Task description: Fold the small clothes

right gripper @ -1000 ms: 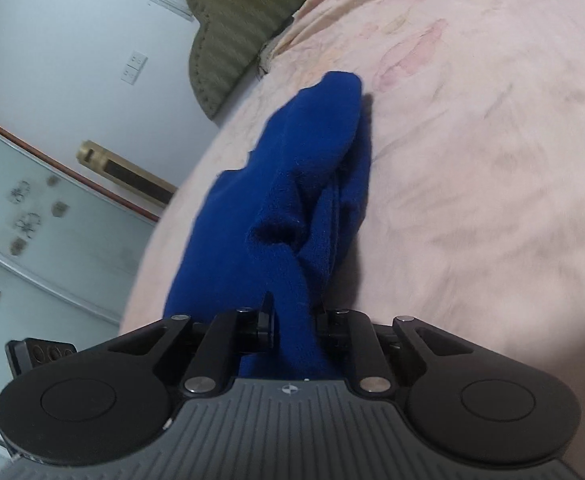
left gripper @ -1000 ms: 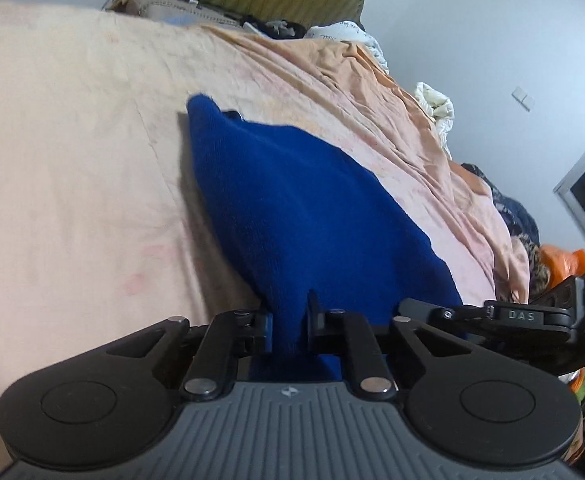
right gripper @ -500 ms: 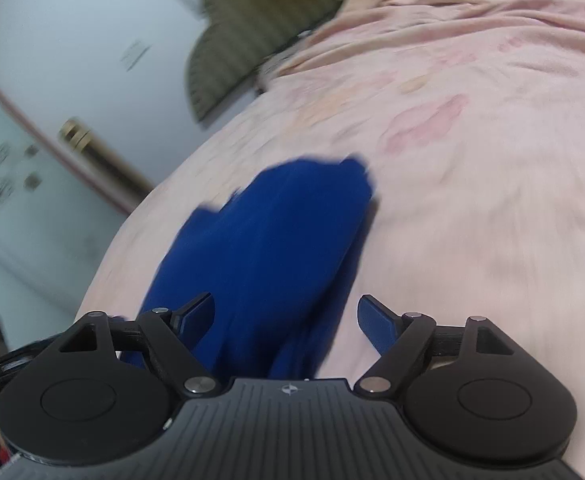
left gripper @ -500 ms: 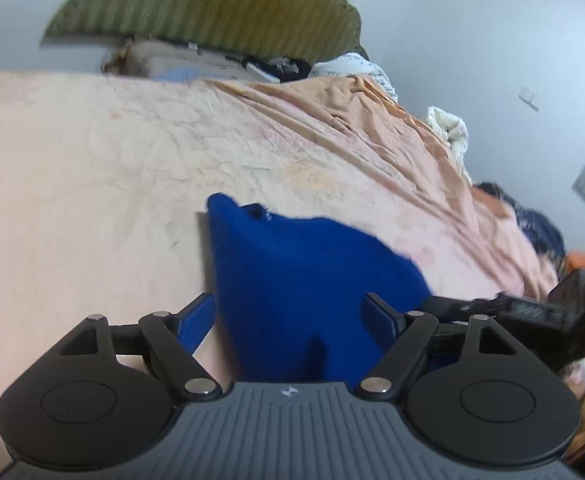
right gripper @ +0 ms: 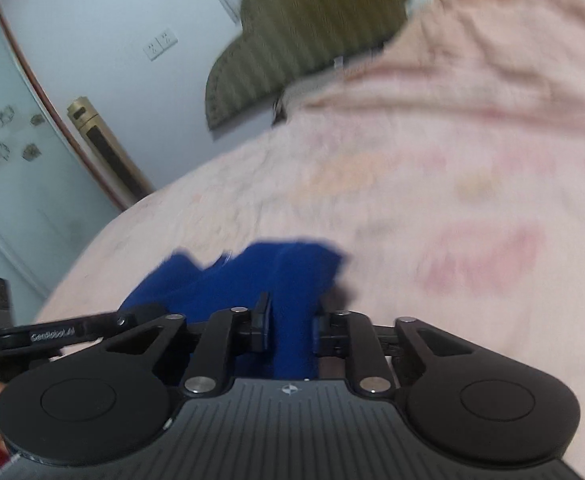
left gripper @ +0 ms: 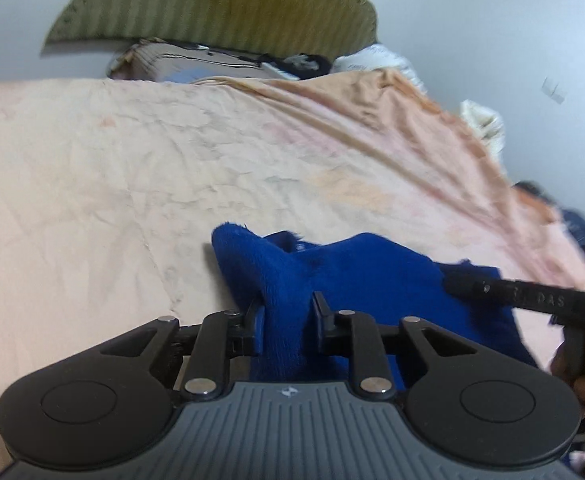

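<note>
A small royal-blue fleece garment (left gripper: 356, 280) lies bunched on a peach bedsheet (left gripper: 132, 168), near the bed's front edge. The left claw (left gripper: 286, 316) and right claw (right gripper: 291, 320) are each closing, with a ridge of the blue fabric pinched between the narrowed jaws. They grip neighbouring points along one edge, probably so the cloth can be lifted evenly and folded over itself. An olive headboard (left gripper: 228, 4) stands behind.

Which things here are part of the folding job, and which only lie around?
Part of the job: blue cloth; left hand-held gripper, closing on it; right hand-held gripper, closing on it; pink bedsheet.

Lying around: green headboard; clothes pile; wall socket.
</note>
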